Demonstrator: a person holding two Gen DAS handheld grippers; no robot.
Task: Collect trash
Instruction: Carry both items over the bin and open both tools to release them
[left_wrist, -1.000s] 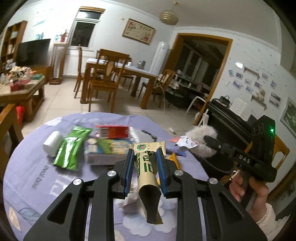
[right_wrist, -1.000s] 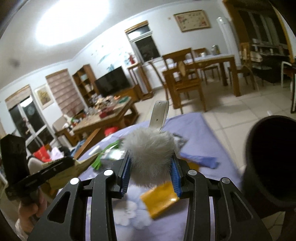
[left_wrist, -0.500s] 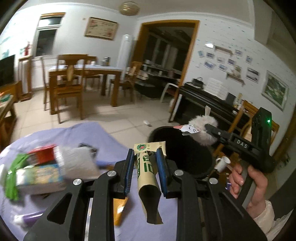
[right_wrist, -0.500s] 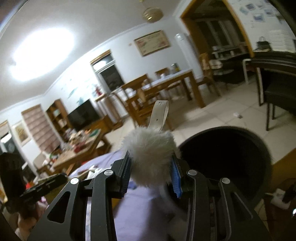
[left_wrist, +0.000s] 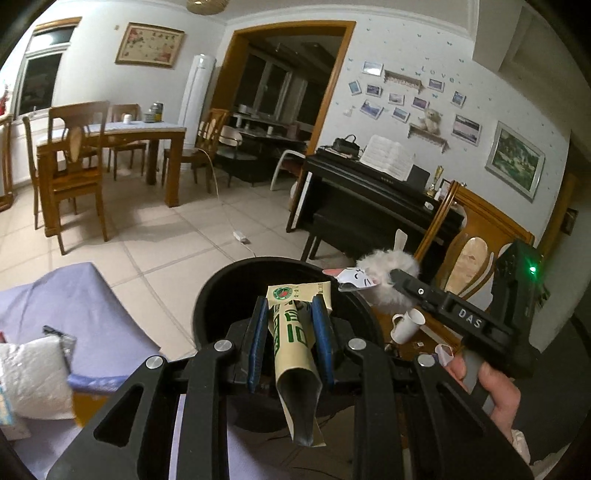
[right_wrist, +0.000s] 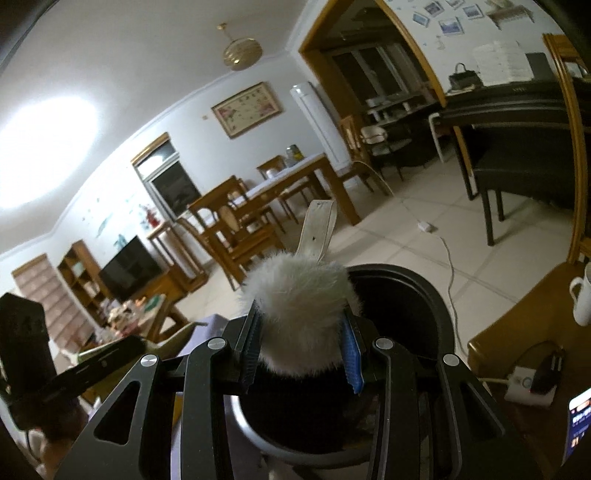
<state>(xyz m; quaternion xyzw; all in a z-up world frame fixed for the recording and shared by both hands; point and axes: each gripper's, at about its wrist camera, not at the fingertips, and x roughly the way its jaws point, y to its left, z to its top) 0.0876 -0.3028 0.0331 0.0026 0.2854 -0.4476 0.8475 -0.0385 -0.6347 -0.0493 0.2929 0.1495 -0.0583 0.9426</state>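
My left gripper (left_wrist: 290, 314) is shut on a tan wrapper with green print (left_wrist: 291, 339), held over the near rim of a round black bin (left_wrist: 221, 295). In the same view my right gripper (left_wrist: 376, 282) comes in from the right, shut on a grey fluffy ball with a white strap (left_wrist: 388, 273) above the bin's far right rim. The right wrist view shows that gripper (right_wrist: 301, 332) squeezing the fluffy ball (right_wrist: 295, 295) above the open bin (right_wrist: 406, 291); the strap (right_wrist: 317, 229) sticks up behind it. The bin's inside is dark.
A purple-clothed table (left_wrist: 74, 295) with a white tissue wad (left_wrist: 29, 380) lies left of the bin. A wooden chair (left_wrist: 476, 240) and a white mug (left_wrist: 406, 325) stand at the right, a black piano (left_wrist: 369, 192) behind. A cable and plug (left_wrist: 240, 236) lie on the tiled floor.
Both grippers swung right from over the cluttered table to above the black bin, each keeping its item. The bin now fills the middle of both views.
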